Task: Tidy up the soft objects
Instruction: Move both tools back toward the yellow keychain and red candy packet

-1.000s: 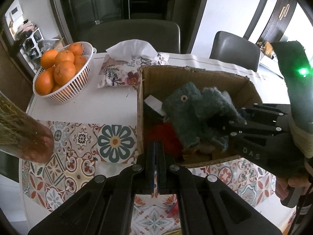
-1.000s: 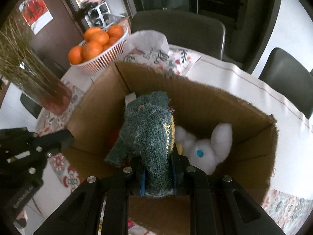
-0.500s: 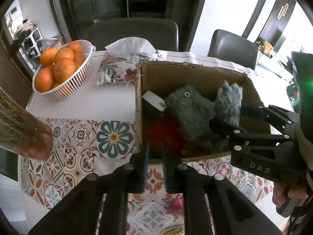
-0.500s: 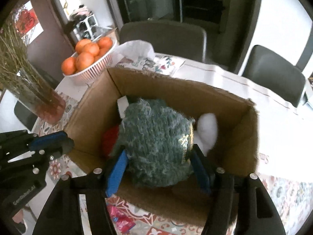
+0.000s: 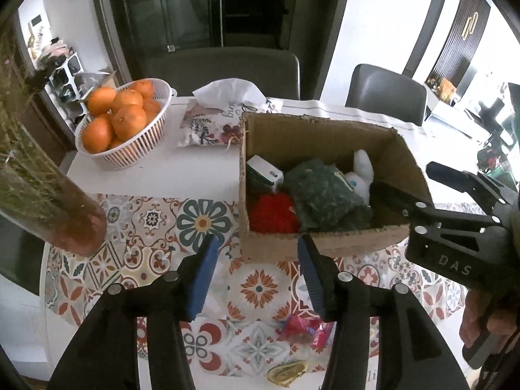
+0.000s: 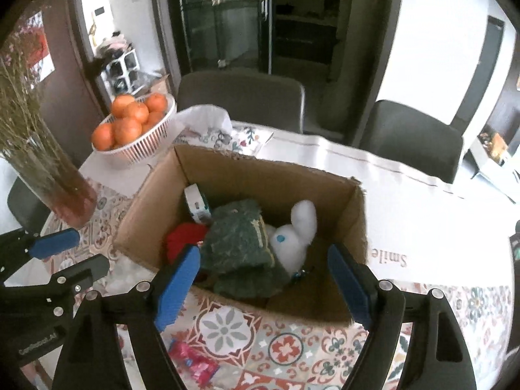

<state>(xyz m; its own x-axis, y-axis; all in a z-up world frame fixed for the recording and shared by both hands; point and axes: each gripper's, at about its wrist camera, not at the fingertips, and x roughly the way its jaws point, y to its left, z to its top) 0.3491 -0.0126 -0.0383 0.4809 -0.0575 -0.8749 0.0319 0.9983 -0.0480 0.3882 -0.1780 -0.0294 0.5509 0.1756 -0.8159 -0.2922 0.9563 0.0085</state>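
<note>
Partly buried red toy (image 5: 274, 212), green plush (image 6: 239, 243) overlapping, box (image 6: 352, 214)

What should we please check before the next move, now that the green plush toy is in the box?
1. Right tongs open and empty: ok.
2. Left tongs open and empty: ok.
3. Green plush toy lies inside the cardboard box, below its rim: ok.
4. White bunny and red plush in the box too: ok.
5. Pink wrapper on the tablecloth outside the box, whether soft: cannot tell.
6. Vase apart from the left tongs: ok.
</note>
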